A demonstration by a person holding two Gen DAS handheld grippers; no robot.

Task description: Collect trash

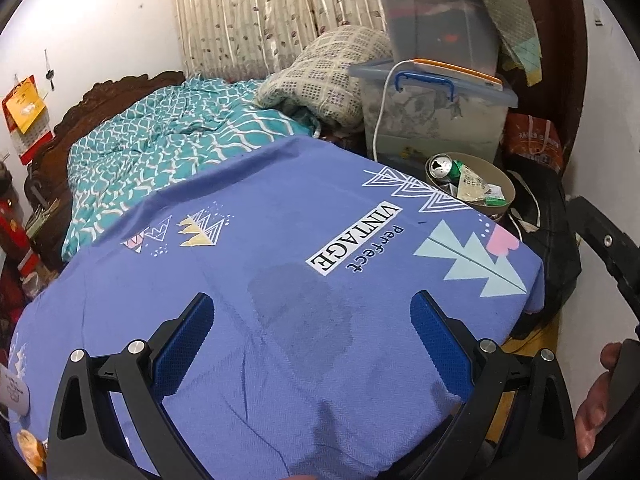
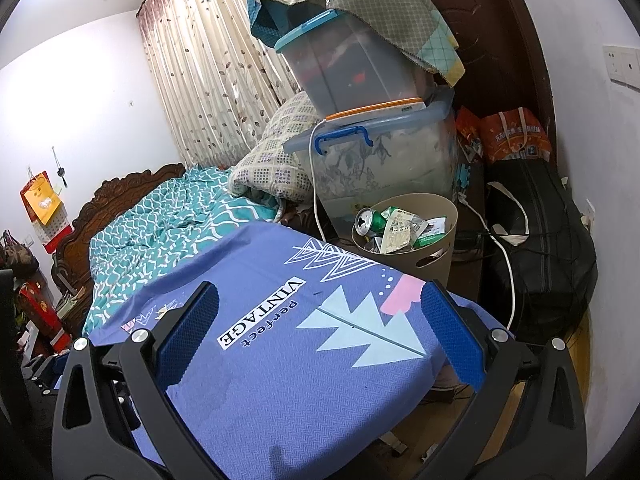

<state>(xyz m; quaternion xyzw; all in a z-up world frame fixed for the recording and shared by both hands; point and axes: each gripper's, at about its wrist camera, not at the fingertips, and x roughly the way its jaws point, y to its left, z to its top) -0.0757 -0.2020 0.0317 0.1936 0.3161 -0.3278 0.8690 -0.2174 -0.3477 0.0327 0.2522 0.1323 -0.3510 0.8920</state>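
Left gripper point(image 1: 312, 320) gapes wide over the purple cloth point(image 1: 280, 240), holding nothing. Right gripper point(image 2: 320, 312) hangs just as wide and empty. Beyond the cloth's far corner stands the beige bin point(image 2: 436, 256), green can point(image 2: 370, 220) and wrappers inside, storage boxes point(image 2: 384, 160) stacked behind.

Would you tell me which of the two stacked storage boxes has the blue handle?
The lower box; the upper box has only a teal lid.
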